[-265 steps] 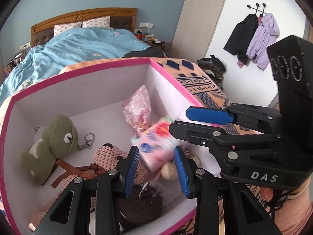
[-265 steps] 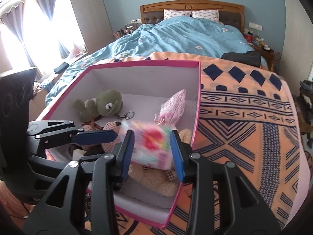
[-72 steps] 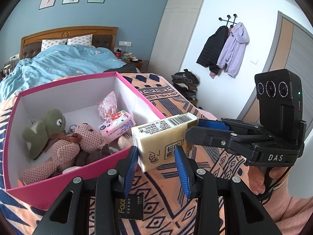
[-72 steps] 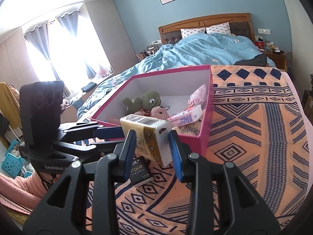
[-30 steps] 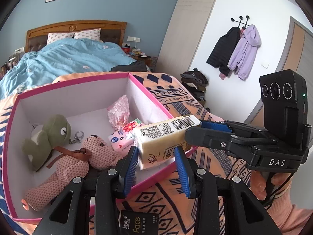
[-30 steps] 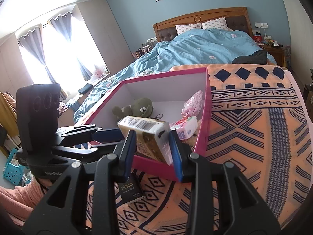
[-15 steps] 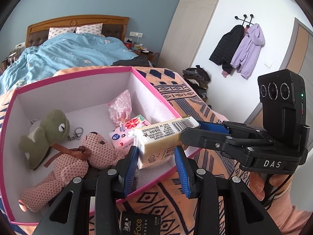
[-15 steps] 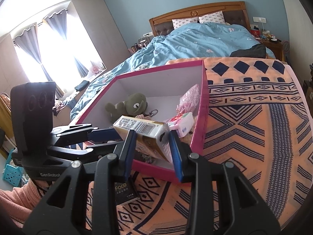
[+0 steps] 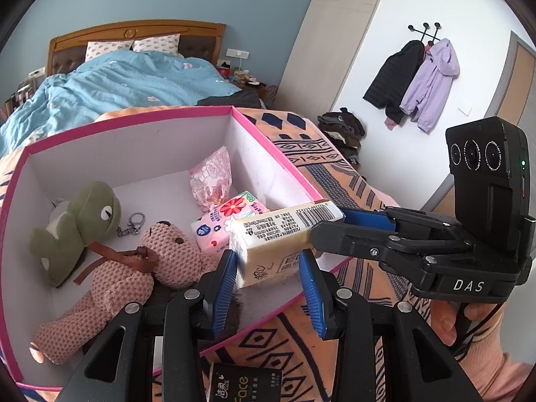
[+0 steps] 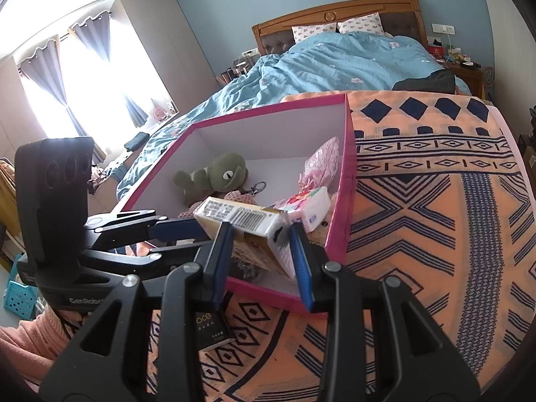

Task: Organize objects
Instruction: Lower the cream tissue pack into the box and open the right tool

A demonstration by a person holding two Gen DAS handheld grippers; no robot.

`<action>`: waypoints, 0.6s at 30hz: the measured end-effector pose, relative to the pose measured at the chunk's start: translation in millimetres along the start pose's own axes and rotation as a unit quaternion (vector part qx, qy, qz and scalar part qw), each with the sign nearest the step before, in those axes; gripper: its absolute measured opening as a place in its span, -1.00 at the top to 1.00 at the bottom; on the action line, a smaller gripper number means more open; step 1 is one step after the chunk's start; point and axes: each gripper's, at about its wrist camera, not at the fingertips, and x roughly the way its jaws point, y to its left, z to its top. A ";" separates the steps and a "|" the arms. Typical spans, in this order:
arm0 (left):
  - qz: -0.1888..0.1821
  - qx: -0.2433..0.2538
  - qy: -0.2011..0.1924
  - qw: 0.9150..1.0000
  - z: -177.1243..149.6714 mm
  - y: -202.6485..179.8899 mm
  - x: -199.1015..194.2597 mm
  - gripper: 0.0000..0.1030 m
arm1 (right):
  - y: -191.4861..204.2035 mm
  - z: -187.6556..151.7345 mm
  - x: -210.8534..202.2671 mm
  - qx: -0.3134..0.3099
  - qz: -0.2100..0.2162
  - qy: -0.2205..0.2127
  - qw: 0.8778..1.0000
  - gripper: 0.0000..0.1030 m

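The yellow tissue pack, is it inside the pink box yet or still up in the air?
Still in the air. Both grippers, left and right, clamp the yellow tissue pack above the pink box, over its near corner.

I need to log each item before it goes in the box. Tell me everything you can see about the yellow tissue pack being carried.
The pale yellow soft-wrapped tissue pack is a rectangular block in glossy plastic film, with a white panel bearing a barcode and small print on top and a printed label on its side. It is held tilted above the near right corner of the pink-rimmed white box, gripped on both ends by the left gripper and right gripper, touching only their blue fingers.
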 end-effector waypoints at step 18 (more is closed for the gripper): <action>0.017 -0.008 0.016 1.000 0.9 5.4 13.2 0.26 | 4.1 1.6 12.1 -0.011 -0.031 0.008 0.999 0.25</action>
